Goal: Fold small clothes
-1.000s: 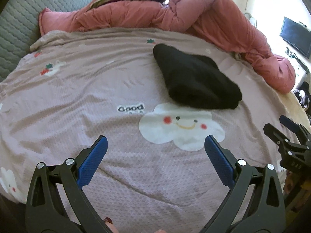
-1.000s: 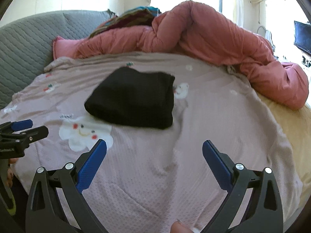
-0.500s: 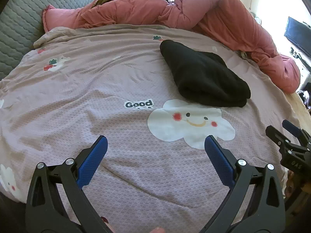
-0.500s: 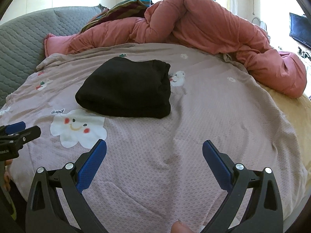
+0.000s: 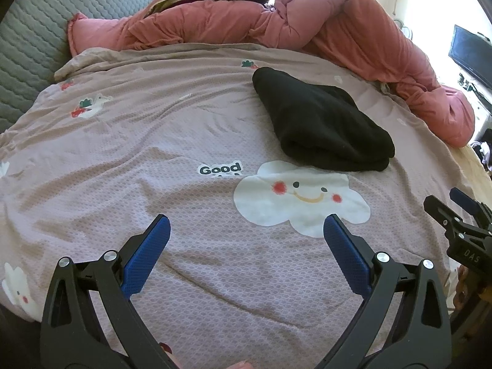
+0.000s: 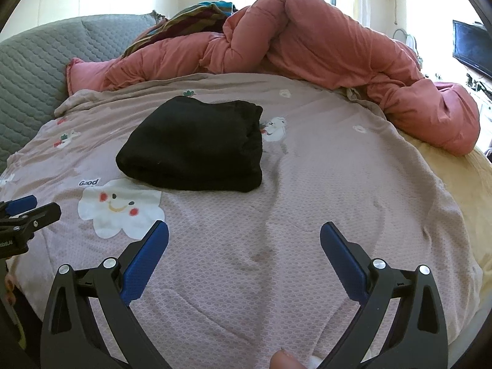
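On the bed, seen from the left wrist, the left gripper [image 5: 246, 224] hovers above the sheet [image 5: 129, 160], jaws wide apart and empty. A folded black garment [image 5: 319, 123] lies at one o'clock, just beyond a cloud print [image 5: 298, 200].

From the right wrist, the right gripper [image 6: 244, 230] also gapes empty; the garment [image 6: 196, 144] lies at eleven o'clock, well clear of it.

Sheet print: "Good" in dark letters on the sheet [image 5: 92, 166], just left of the smiling cloud [image 5: 299, 198]; a second line under it is cut off, unreadable.
Right gripper [image 5: 461, 212] body: "DAS", white on black.
Left gripper [image 6: 21, 212] body: partial lettering at frame edge, unreadable.
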A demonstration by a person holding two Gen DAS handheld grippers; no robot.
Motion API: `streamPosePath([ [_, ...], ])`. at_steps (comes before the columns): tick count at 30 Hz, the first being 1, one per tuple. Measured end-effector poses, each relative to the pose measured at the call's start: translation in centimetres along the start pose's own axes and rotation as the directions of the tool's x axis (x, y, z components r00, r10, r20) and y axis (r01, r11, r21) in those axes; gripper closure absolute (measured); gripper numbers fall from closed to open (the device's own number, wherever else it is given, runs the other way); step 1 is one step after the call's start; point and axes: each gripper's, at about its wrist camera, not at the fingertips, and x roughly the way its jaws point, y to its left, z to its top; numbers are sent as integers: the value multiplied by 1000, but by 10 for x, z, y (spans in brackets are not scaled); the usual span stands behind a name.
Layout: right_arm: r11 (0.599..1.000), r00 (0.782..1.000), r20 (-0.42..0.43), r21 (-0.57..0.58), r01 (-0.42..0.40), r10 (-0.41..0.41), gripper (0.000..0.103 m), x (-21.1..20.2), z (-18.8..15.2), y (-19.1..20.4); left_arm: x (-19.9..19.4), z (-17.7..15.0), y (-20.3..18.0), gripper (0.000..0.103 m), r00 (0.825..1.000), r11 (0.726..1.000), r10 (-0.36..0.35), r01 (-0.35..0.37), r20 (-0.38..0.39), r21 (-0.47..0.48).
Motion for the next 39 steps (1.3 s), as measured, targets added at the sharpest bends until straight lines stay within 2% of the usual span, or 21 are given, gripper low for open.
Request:
streamPosePath([
  [39, 1000, 1000, -3, -7, -1, 1, 5, -2, 0, 2, -6, 2, -3, 10, 1000, 1000, 3, -3, 13, 7],
])
